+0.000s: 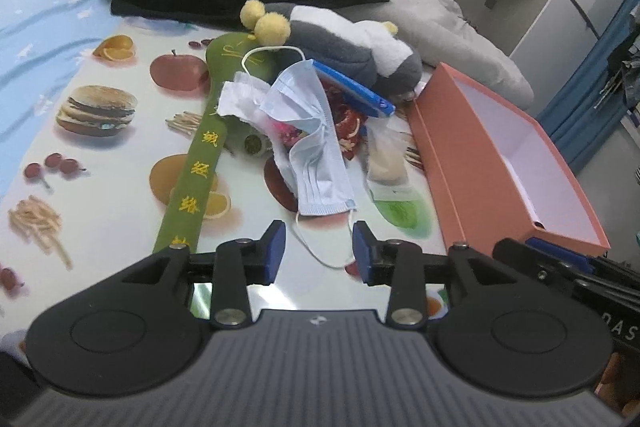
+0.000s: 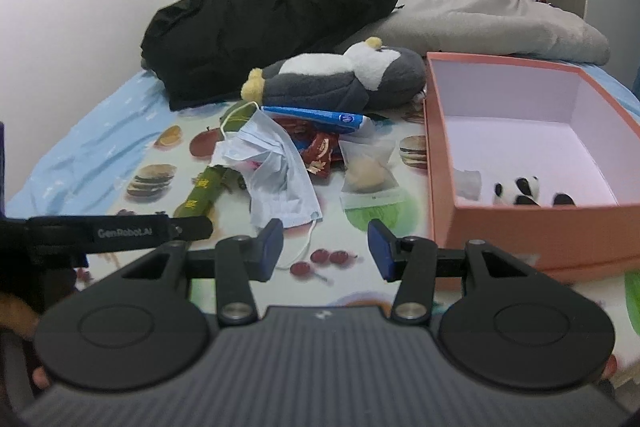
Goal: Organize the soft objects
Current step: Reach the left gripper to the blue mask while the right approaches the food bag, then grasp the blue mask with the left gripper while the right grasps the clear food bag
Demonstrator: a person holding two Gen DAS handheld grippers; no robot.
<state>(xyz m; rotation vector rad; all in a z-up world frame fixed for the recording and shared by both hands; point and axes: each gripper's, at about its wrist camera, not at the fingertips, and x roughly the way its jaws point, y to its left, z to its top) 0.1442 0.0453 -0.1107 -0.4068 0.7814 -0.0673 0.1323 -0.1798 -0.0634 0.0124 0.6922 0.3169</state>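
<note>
- Nearest, left hand-held gripper (image 1: pixel 319 251): jaws apart, nothing held, ear loop between the pads.
- Just ahead, face mask (image 1: pixel 316 143) on the bed, long axis running away.
- Right hand-held gripper (image 2: pixel 325 250): released, empty, mask ahead-left.
- Farther right, pink box (image 2: pixel 440 163).

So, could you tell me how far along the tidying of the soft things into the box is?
Barely begun. Done: a small panda plush and a pale packet lie in the pink box. In hand: nothing; the left gripper and right gripper are both open and empty, near the face mask. Left on the mat: the mask, penguin plush, green padded stick, red pouch and sachet.
</note>
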